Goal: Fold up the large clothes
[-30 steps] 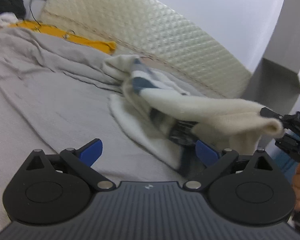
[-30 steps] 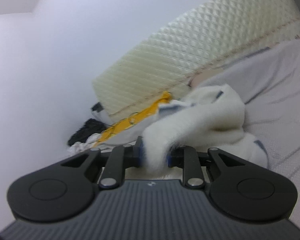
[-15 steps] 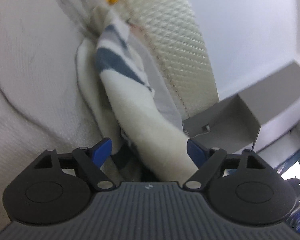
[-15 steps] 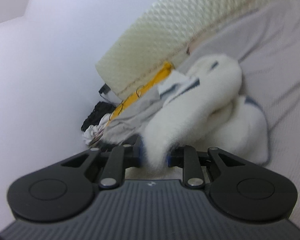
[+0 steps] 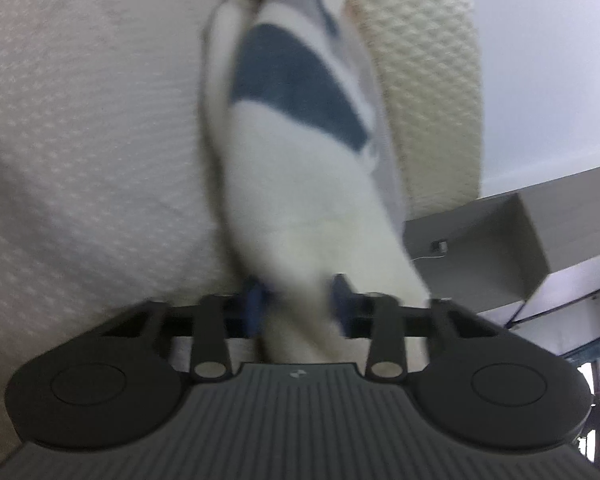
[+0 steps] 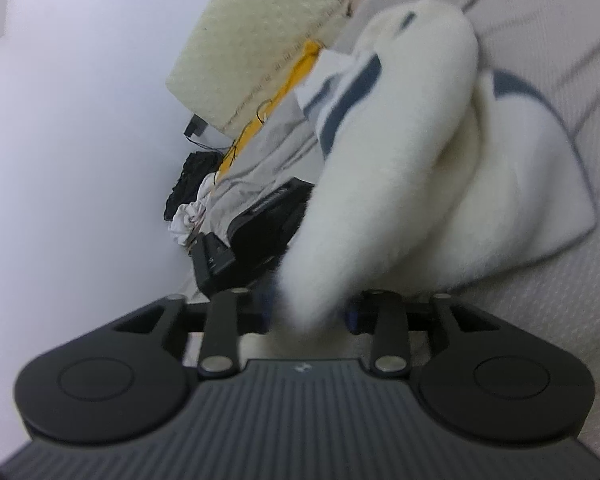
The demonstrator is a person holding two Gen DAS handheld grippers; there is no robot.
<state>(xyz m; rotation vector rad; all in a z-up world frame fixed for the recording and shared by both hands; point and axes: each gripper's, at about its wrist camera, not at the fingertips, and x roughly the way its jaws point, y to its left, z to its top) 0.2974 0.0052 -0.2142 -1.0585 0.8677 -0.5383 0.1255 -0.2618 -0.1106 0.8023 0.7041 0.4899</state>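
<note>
A bed spread with a pale grey, dimpled cover fills the left half of the left wrist view and the right edge of the right wrist view. Behind it stands a cream quilted headboard against a plain white wall; a grey box-like cabinet sits at the right of the left wrist view. In the right wrist view a yellow strip runs along the headboard's foot, with a black and white heap of cloth at centre left.

The white fleece garment with dark blue bands lies bunched on the bed beside the headboard. In the left wrist view its long axis runs from top centre down to the bottom centre, where its white end passes between the blue pads of the left gripper; the jaws are closing and the pads touch the fleece on both sides. In the right wrist view it slants from upper right to lower centre, its tip hanging between the pads of the right gripper, whose jaws are opening and stand clear of the cloth on the right side
</note>
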